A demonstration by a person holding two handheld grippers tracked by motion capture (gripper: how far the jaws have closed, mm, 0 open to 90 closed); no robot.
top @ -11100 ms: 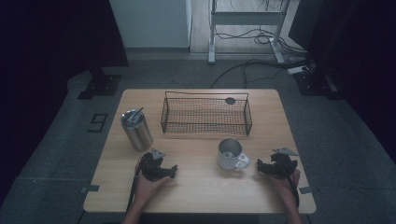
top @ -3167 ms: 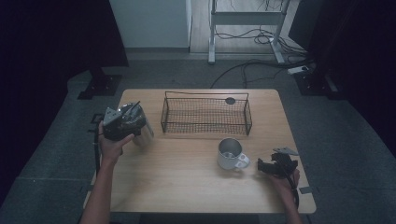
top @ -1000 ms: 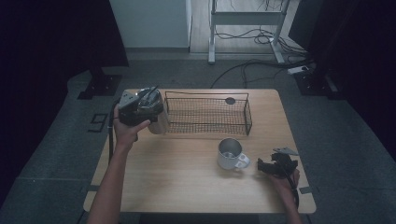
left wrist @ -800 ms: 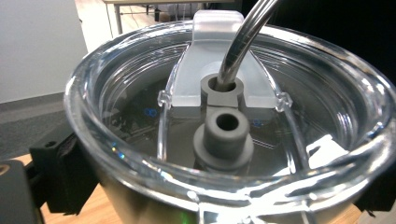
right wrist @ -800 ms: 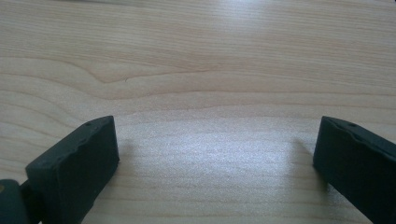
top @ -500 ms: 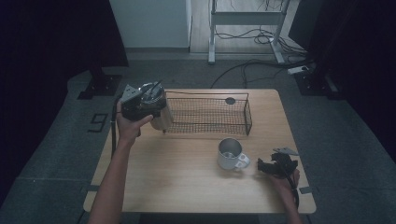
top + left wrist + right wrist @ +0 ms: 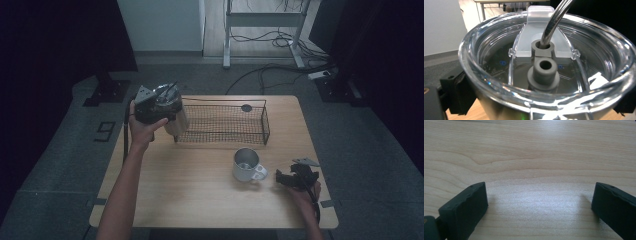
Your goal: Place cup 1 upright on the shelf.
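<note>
Left gripper (image 7: 159, 111) clamps the steel tumbler (image 7: 176, 120) by its body, jaws on both sides just under the clear lid (image 7: 544, 62); metal straw (image 7: 555, 21) sticks up through the lid. Tumbler is off the table (image 7: 200, 200), tilted, at the left end of the wire basket (image 7: 222, 122). Right gripper (image 7: 295, 179) rests on the table near the right edge, jaws spread wide, nothing between them, bare wood underneath. Mug (image 7: 247, 165) stands just left of it, untouched.

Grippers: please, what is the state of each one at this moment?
Left gripper: closed on the steel tumbler, held above the table.
Right gripper: open, holding nothing, over bare wood.
</note>
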